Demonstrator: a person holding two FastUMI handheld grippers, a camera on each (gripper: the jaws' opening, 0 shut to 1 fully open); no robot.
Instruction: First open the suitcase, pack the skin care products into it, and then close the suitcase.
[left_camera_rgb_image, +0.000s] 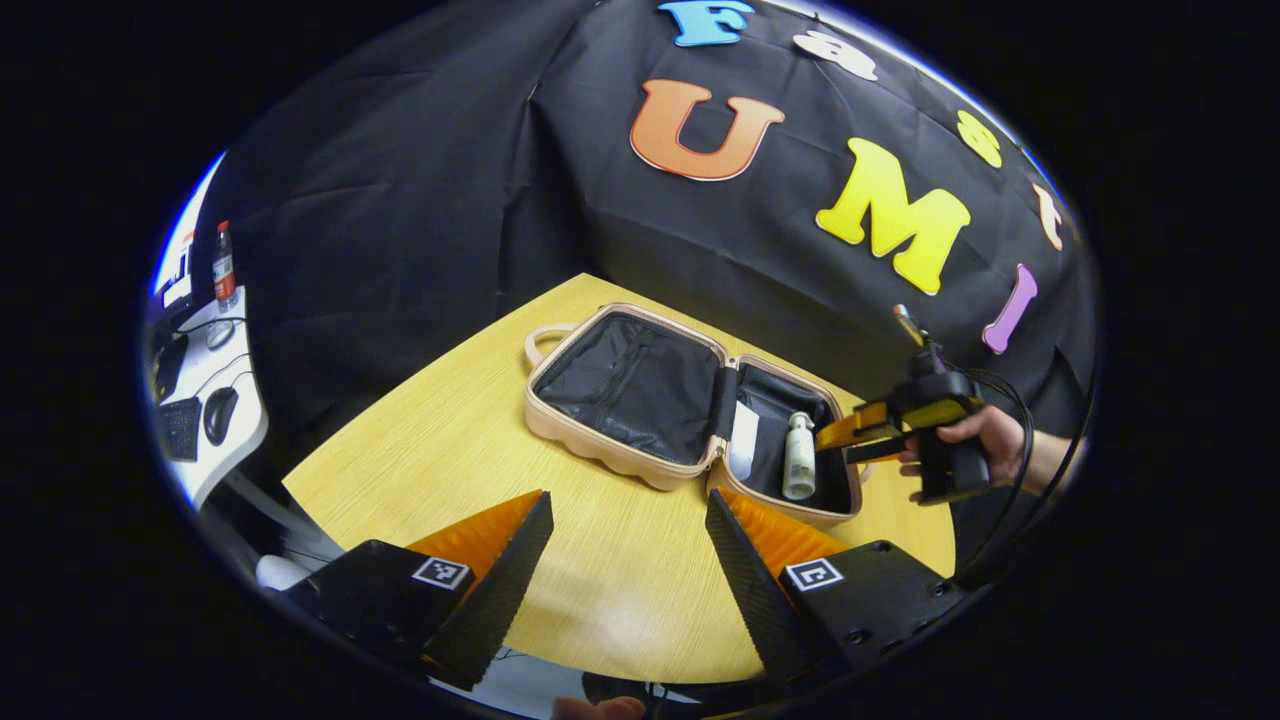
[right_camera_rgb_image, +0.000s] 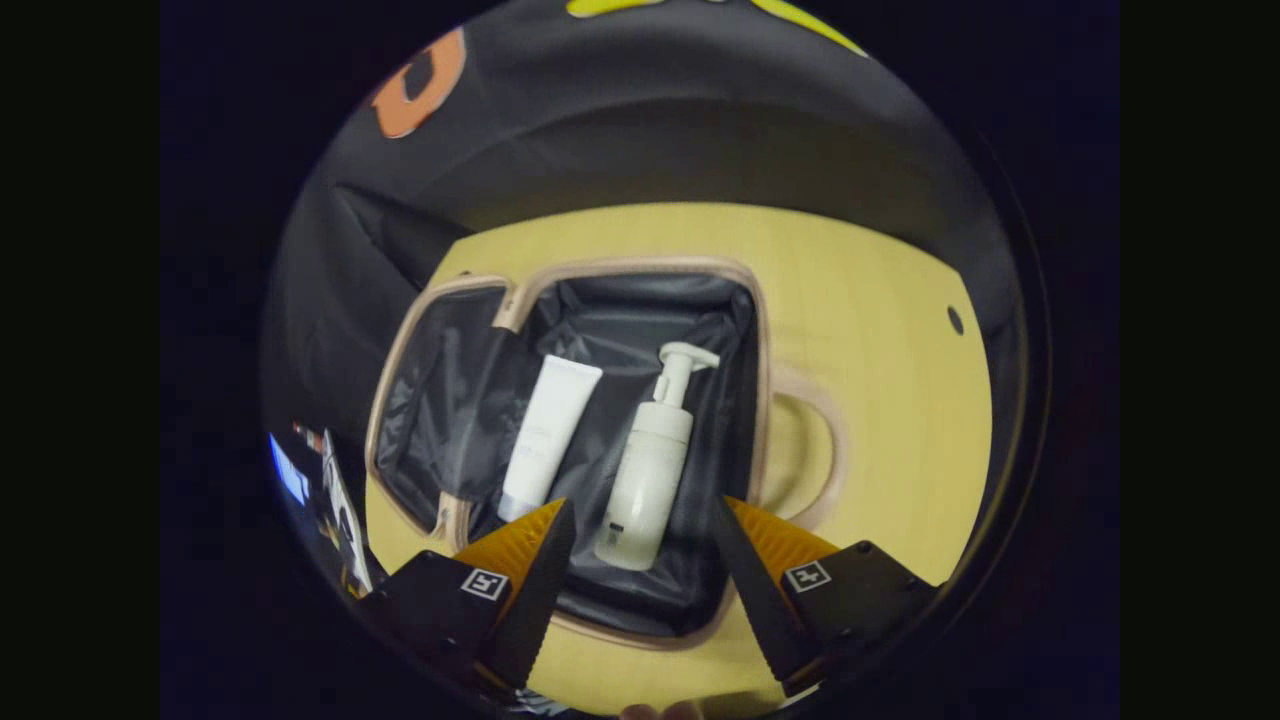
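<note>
Here, in the left gripper view, the suitcase (left_camera_rgb_image: 690, 410) lies open on the bench (left_camera_rgb_image: 450, 450), a pump bottle (left_camera_rgb_image: 798, 456) in its right half; the left gripper (left_camera_rgb_image: 628, 560) hovers with jaws wide and empty. In the right gripper view, the right gripper (right_camera_rgb_image: 640, 560), jaws wide, hangs over the bottle and a white tube (right_camera_rgb_image: 548, 430). Opening and packing appear done; closing remains.

Beige suitcase (right_camera_rgb_image: 760, 330) lies open flat on the wooden surface (left_camera_rgb_image: 440, 450); white pump bottle (right_camera_rgb_image: 645, 480) and white tube (right_camera_rgb_image: 545, 435) lie side by side inside its black-lined half.
</note>
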